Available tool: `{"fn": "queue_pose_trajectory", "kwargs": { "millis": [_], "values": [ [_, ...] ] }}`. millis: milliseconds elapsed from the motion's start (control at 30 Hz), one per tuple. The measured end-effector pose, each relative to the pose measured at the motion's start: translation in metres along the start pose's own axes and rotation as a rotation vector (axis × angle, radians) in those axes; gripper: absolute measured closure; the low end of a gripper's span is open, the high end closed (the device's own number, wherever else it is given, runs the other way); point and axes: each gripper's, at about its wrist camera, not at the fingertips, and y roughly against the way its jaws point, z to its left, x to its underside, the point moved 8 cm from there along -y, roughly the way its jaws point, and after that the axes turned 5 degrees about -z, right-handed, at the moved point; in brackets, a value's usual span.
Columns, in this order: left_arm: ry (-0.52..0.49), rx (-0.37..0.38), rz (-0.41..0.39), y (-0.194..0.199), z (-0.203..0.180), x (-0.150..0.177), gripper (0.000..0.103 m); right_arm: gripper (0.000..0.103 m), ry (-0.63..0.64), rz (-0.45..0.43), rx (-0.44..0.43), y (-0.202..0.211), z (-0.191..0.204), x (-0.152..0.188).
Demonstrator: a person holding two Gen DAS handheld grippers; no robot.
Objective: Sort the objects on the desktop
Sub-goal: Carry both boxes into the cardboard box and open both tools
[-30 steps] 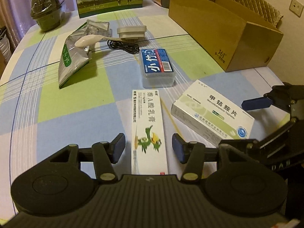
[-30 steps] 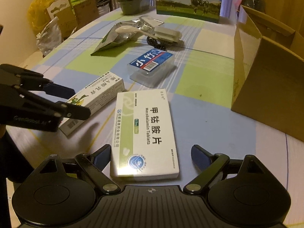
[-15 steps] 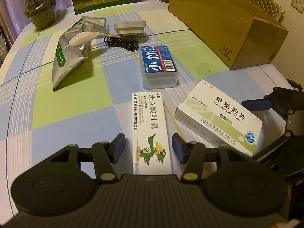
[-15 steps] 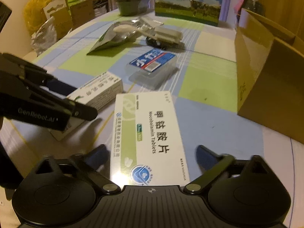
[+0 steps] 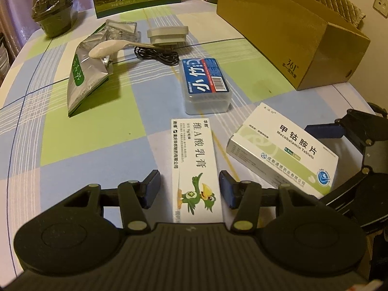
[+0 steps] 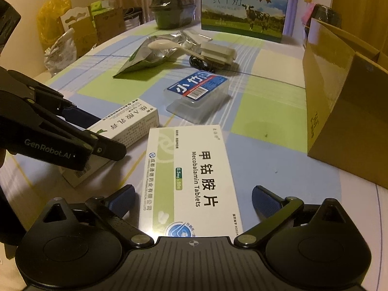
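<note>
A narrow white cream box with a green bird [image 5: 197, 167] lies between the open fingers of my left gripper [image 5: 189, 189], which straddle its near end with gaps on both sides. The same cream box [image 6: 126, 126] shows in the right wrist view beside the left gripper [image 6: 97, 133]. A wide white and green tablet box [image 6: 191, 181] lies flat between the open fingers of my right gripper [image 6: 192, 200]. That tablet box [image 5: 281, 150] sits right of the cream box, with the right gripper [image 5: 339, 150] around it.
A clear plastic case with a blue label [image 5: 205, 84] lies further back. Behind it are a silver pouch [image 5: 82, 77], a white spoon [image 5: 109, 47], a grey adapter [image 5: 167, 34] with black cable, a milk carton box [image 6: 245, 7] and a dark pot [image 5: 52, 17]. An open cardboard box [image 5: 291, 31] stands right.
Both grippers have moved forward and lower over their boxes, so each box now reaches further in between the fingers. Nothing on the table has shifted.
</note>
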Motion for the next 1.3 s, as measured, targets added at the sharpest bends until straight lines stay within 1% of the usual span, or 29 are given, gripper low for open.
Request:
{"fn": "queue_pose_trajectory", "kwargs": {
  "millis": [67,200,233,267,300,367,500,800,933,1100,1300],
  "values": [
    [-0.001,-0.005,0.000,-0.001,0.001,0.000,0.056,0.014,0.012,-0.009,-0.005,0.001,0.002,-0.002],
    [-0.012,-0.003,0.002,-0.003,-0.001,0.000,0.062,0.019,0.009,-0.006,0.001,0.001,0.003,-0.004],
    [-0.016,-0.004,0.002,-0.003,-0.002,0.000,0.063,0.023,0.008,-0.007,0.002,0.000,0.003,-0.005],
    [-0.018,-0.003,0.003,-0.002,-0.003,0.000,0.067,0.032,0.010,-0.011,0.002,0.001,0.003,-0.006],
    [-0.021,-0.004,0.002,-0.002,-0.004,0.000,0.070,0.034,0.012,-0.016,0.001,0.001,0.004,-0.007],
    [-0.028,-0.017,0.008,-0.001,-0.005,0.001,0.070,0.035,0.021,-0.013,0.005,0.001,0.005,-0.008],
    [-0.025,-0.016,0.009,0.004,-0.006,0.003,0.070,0.035,0.016,-0.011,0.019,0.005,0.004,-0.009],
    [-0.026,-0.018,-0.021,0.027,-0.012,-0.003,0.070,0.035,-0.035,-0.053,0.048,0.030,-0.005,-0.018],
    [-0.031,-0.016,-0.050,0.042,-0.019,-0.012,0.070,0.035,-0.047,-0.082,0.065,0.047,-0.009,-0.025],
    [-0.042,-0.009,-0.085,0.057,-0.030,-0.029,0.070,0.035,-0.063,-0.125,0.106,0.072,-0.020,-0.036],
    [-0.070,0.025,-0.139,0.071,-0.055,-0.059,0.070,0.035,-0.080,-0.173,0.150,0.104,-0.041,-0.053]
  ]
}}
